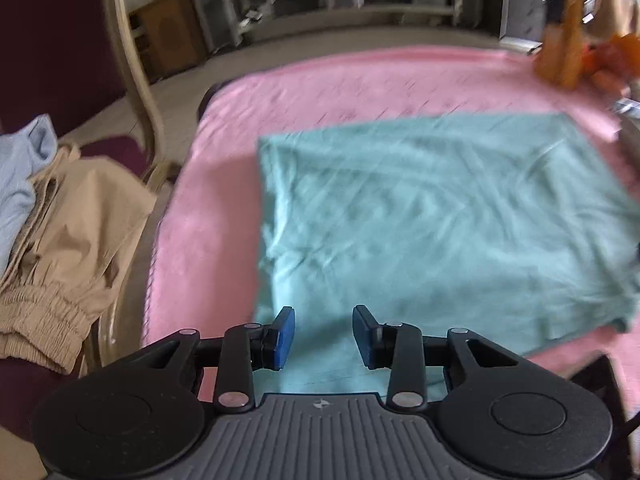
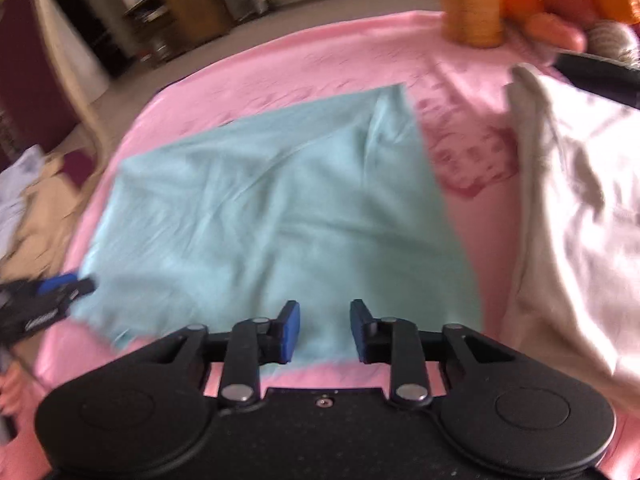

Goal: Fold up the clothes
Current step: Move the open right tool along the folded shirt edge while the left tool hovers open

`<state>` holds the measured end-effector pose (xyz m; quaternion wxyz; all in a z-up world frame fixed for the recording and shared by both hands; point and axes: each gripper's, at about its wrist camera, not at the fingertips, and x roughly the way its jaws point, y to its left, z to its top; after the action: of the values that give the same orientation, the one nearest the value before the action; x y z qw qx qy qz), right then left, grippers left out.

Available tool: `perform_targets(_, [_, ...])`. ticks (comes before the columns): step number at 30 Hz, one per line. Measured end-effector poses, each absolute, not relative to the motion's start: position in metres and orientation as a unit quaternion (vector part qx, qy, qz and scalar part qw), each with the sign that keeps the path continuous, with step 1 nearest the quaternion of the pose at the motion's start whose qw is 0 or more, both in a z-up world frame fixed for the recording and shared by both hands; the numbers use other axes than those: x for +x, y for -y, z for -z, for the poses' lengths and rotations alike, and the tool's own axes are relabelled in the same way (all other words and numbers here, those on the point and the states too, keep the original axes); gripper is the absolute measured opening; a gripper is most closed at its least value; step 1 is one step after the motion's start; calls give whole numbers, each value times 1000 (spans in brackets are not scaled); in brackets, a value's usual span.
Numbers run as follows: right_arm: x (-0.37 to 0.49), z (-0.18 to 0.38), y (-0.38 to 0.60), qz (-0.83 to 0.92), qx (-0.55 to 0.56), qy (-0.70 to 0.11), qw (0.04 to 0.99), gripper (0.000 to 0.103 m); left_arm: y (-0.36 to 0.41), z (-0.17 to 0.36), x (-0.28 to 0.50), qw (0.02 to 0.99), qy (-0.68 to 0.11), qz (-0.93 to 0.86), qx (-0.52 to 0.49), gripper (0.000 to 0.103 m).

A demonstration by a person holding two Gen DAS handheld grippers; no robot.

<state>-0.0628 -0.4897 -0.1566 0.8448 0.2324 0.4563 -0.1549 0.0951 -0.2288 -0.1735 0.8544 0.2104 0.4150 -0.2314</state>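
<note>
Left gripper (image 1: 324,336) and right gripper (image 2: 325,330) both point steeply downward, blue-padded jaws parted with nothing between them. Seen from the right wrist, the left gripper sits at far left.

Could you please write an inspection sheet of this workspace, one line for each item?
Surface: pink cover over the table.
Job's things: teal garment flat, partly folded; white garment heaped beside it.
Clutter: orange items at far edge.
Grippers: left gripper and right gripper open over the teal garment's near edge, fingers empty.
Cables: nothing seen.
Surroundings: chair with tan trousers and pale blue garment; shelves behind.
</note>
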Motion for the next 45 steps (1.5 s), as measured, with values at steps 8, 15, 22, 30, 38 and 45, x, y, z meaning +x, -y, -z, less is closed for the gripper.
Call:
perform_targets(8, [-46,169,470,144,169,-464,858,26,212,174,91,845,-437,199,235,41])
perform_targets(15, [-97,144,484,151,257,-429,853,46,200,153,81,858,-422,237,171,41])
perform_targets(22, [-142,168,522,127,513,-351,773,59,232,157,77,854,-414,249,194,44])
perform_targets(30, [-127,193,509,97,591,-337,727,59,231,168,89,845,-444,234,184,44])
perform_targets(38, [-126,214,497,101,651,-301,690,57,230,173,92,840,-457,233,178,44])
perform_targets(45, [-133,222,493,144,677,-221,687,54,229,174,93,839,-459,234,175,45])
